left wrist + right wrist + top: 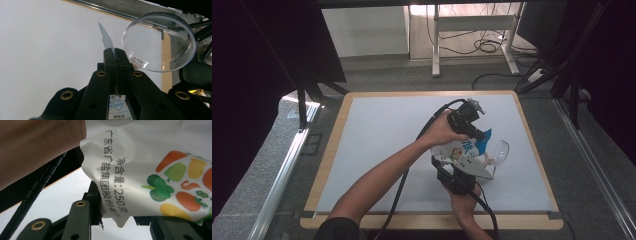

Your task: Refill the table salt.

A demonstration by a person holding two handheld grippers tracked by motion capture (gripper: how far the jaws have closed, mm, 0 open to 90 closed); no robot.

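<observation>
A white pouch printed with vegetables and black text is held up over the table between both grippers. My left gripper is shut on the pouch's blue top strip; in the left gripper view its jaws meet on that strip. My right gripper comes in from below, and its jaws are closed on the lower edge of the pouch. A clear round plastic bowl sits just right of the pouch, tilted with its open side showing beyond the left jaws.
The white mat covers a wood-edged table. A person's left forearm crosses it from the lower left and passes close in the right gripper view, with a black cable beside it. Desk legs and floor cables lie beyond the table.
</observation>
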